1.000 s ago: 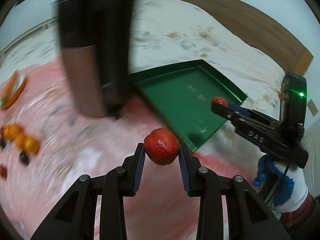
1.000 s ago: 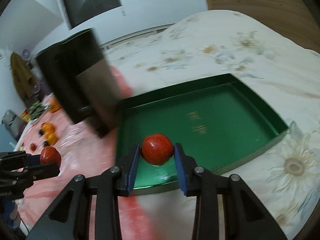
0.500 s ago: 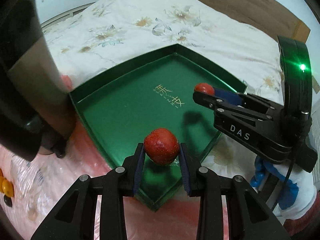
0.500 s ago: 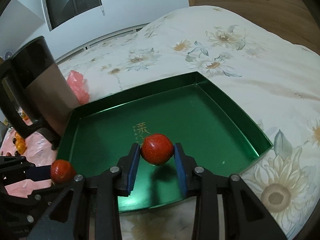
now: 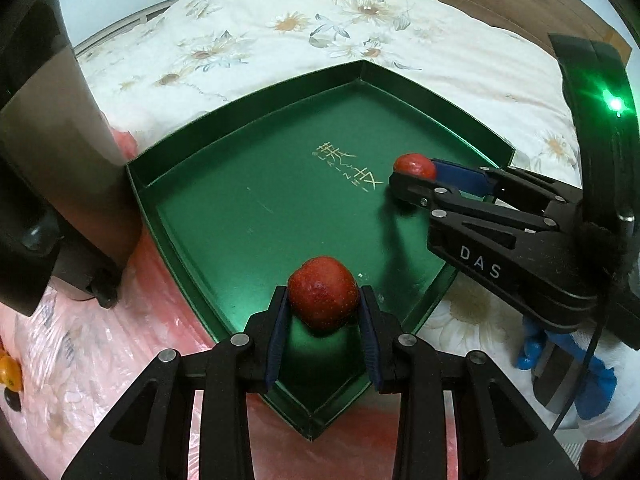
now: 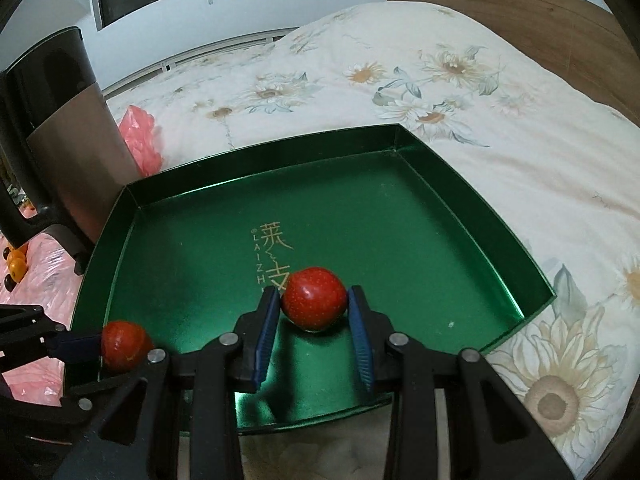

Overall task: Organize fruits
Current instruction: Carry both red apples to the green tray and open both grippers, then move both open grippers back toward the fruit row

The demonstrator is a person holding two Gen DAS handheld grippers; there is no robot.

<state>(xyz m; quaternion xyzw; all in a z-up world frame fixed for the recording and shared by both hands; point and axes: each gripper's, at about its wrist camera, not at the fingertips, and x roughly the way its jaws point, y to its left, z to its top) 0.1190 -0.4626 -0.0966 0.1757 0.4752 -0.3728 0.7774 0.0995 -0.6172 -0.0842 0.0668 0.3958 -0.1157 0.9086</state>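
Left wrist view: we see our left tongs [image 5: 323,300] pinching a red fruit [image 5: 322,297] over the near corner of the green tray [image 5: 248,152] on the bed [image 5: 280,20]. Our right tongs [image 6: 314,312] grip a second red fruit [image 6: 314,298] above the tray floor.

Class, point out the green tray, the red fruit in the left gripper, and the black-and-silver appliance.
green tray [image 6: 472,196], right wrist view, far-right wall.
red fruit [image 5: 322,297], left wrist view, front face.
black-and-silver appliance [image 6: 76,136], right wrist view, silver side panel.
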